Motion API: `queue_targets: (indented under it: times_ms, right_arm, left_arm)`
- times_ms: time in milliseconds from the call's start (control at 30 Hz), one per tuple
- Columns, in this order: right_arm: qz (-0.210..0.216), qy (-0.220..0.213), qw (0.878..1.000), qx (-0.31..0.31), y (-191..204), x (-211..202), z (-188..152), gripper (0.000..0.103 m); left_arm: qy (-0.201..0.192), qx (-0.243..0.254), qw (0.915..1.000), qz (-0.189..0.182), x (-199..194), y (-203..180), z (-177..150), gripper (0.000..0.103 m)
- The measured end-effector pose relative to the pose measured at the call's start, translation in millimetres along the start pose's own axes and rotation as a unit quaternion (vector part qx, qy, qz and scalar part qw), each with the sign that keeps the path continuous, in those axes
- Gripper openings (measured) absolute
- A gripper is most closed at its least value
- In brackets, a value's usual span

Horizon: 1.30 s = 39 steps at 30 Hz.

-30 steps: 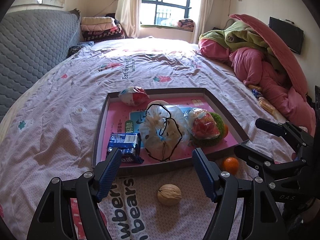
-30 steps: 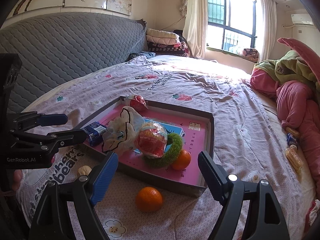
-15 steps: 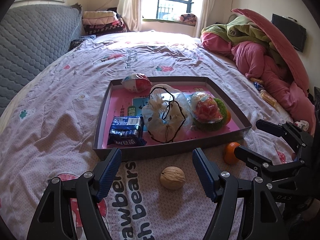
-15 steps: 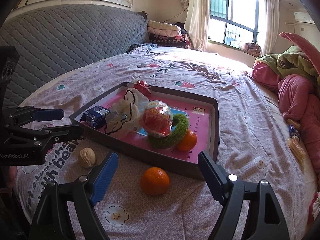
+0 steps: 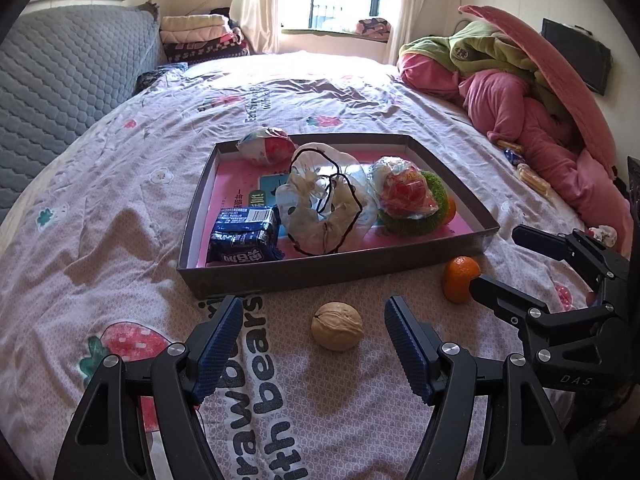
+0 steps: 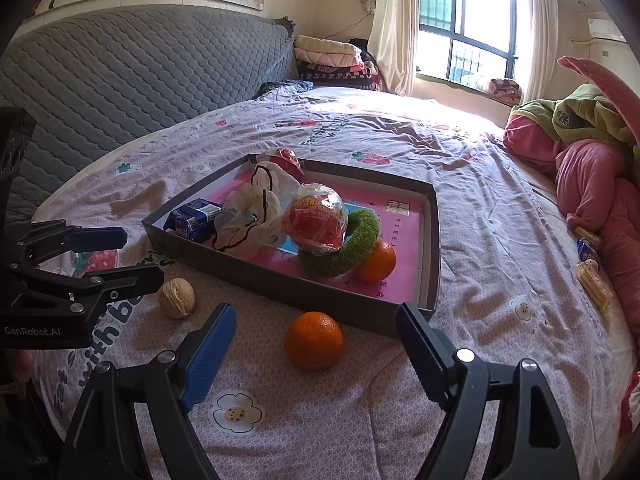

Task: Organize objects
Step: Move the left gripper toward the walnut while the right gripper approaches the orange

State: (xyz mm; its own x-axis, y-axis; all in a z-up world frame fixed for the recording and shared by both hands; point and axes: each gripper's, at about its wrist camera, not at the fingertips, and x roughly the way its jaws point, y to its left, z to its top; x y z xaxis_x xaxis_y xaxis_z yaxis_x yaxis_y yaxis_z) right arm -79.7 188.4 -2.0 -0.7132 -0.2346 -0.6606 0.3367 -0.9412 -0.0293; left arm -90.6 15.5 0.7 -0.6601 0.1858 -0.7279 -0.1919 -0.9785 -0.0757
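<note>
we've got the left gripper [image 5: 314,332] open, walnut [image 5: 337,325] at 12 o'clock; centre it, drop, pinch gently. right gripper [image 6: 316,346] open over orange [image 6: 314,340].

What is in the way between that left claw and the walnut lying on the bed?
Nothing visible. The walnut lies alone on the bedspread, just ahead of the open left gripper, and only bare cloth lies between them.

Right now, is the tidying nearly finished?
Mostly. The tray already holds the snacks, bags, green ring and one orange. Nothing is in hand: the left claw is open around the walnut, the right claw open around the loose orange. Those two remain.
</note>
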Motion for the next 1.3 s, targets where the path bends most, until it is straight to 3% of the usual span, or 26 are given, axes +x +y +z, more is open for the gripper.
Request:
queue_targets:
  times_ms: [733, 1300]
  right_arm:
    - [0.005, 0.02, 1.0, 0.011, -2.9, 7.4, -13.3, 0.082]
    - [-0.002, 0.03, 0.999, 0.032, -11.1, 27.6, -18.6, 0.082]
  left_arm:
    - [0.045, 0.002, 0.999, -0.005, 24.0, -2.9, -20.2, 0.075]
    - [0.037, -0.006, 0.9993, -0.001, 40.5, -1.9, -22.5, 0.075]
